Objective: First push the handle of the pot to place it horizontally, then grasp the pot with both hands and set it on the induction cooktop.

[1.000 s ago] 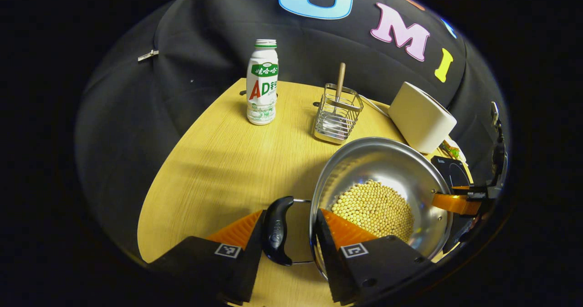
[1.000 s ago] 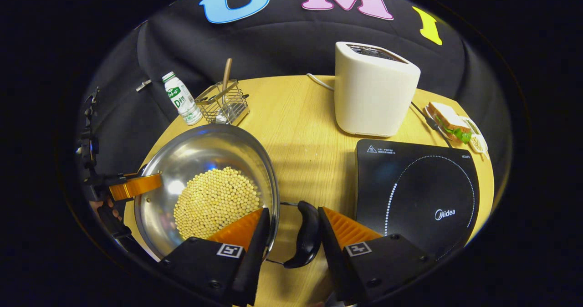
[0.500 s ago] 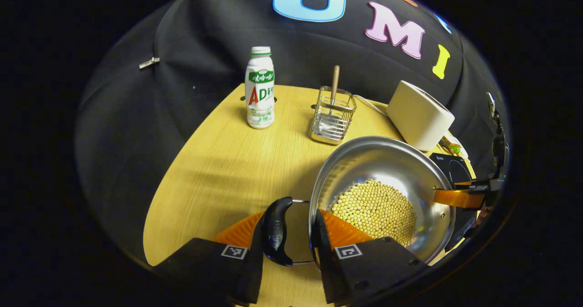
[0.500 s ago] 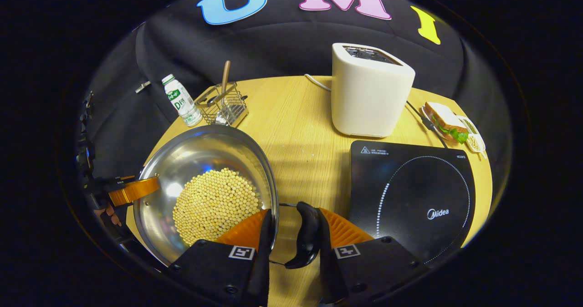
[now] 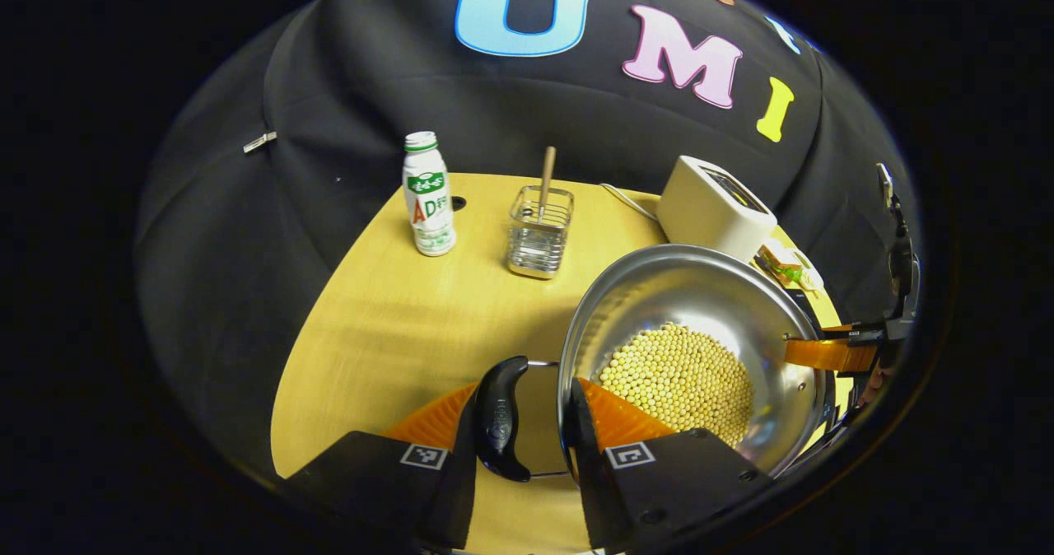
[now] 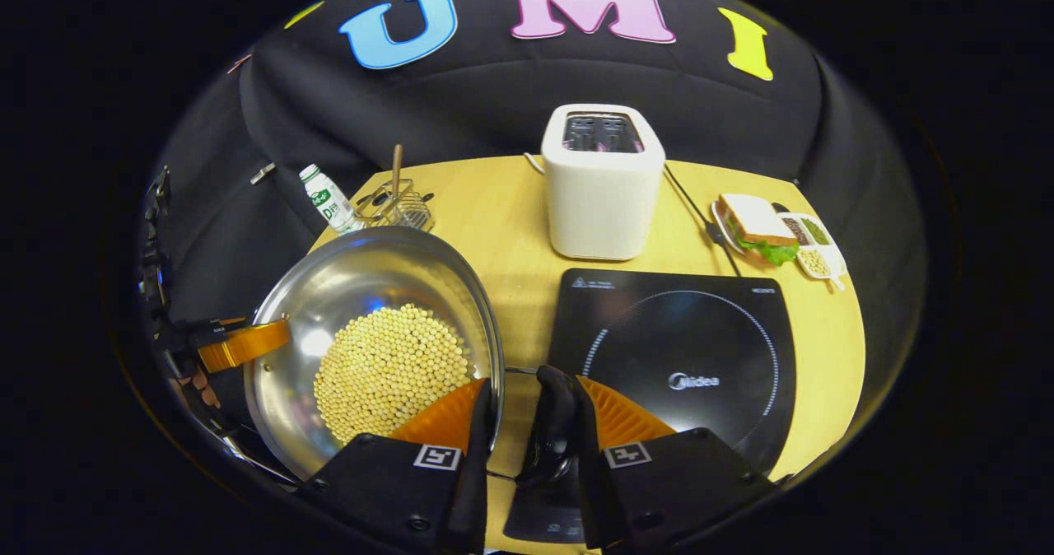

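Where the left gripper view looks forward, the left gripper (image 5: 520, 423) has its jaws narrowed on the pot's left handle (image 5: 499, 417), with the pot (image 5: 700, 291) of soybeans (image 5: 679, 378) above the table (image 5: 395, 333). In the right gripper view, the right gripper (image 6: 531, 423) clamps the right handle (image 6: 557, 415) just beside the induction cooktop (image 6: 683, 341).

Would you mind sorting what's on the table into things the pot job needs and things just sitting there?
Needed: pot of beans, its two handles, cooktop, left gripper, right gripper.

Just sitting there: bottle, wire caddy, toaster, sandwich plate, small dish.
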The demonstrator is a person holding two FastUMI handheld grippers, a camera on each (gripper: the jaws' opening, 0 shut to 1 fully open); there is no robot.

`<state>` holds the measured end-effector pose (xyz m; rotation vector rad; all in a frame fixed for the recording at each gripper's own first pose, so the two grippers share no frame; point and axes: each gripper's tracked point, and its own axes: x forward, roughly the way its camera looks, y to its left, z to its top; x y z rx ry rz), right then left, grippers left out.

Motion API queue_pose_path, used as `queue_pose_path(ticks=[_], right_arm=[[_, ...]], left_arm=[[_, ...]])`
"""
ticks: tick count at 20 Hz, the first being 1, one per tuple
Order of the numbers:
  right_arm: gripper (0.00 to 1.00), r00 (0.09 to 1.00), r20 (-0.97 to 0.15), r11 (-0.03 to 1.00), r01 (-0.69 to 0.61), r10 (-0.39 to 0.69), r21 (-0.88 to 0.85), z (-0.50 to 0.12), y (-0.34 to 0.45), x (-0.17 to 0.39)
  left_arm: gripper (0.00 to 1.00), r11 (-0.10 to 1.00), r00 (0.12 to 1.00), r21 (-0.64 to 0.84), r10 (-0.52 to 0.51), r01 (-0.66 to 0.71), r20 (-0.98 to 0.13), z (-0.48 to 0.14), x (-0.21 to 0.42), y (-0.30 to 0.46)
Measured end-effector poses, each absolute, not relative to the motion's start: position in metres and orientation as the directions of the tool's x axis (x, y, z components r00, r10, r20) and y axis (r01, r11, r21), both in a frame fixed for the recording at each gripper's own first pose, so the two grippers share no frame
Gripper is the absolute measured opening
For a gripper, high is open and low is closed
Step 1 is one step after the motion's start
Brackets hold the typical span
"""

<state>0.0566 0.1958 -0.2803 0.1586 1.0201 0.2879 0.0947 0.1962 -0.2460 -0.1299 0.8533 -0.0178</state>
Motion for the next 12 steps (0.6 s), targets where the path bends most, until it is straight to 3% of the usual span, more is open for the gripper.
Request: queue_pose_path(ticks=[2,3,4,12], right_arm=[[0.48,0.498,-0.815,0.955,-0.151,0.297,0.255,-0.276,0.170,0.056],[0.43,0.500,-0.817,0.957,-0.143,0.289,0.251,-0.274,0.157,0.056],[0.48,0.506,-0.816,0.960,-0.132,0.280,0.247,-0.272,0.144,0.056],[0.48,0.518,-0.829,0.975,-0.055,0.210,0.213,-0.272,0.043,0.055]], left_arm=[[0.55,0.992,0.655,-0.127,-0.083,-0.020,-0.751,-0.239,0.096,0.171],[0.55,0.991,0.655,-0.130,-0.092,-0.009,-0.750,-0.237,0.097,0.159],[0.55,0.991,0.657,-0.134,-0.102,0.002,-0.747,-0.232,0.099,0.146],[0.55,0.983,0.647,-0.159,-0.181,0.092,-0.741,-0.226,0.121,0.046]])
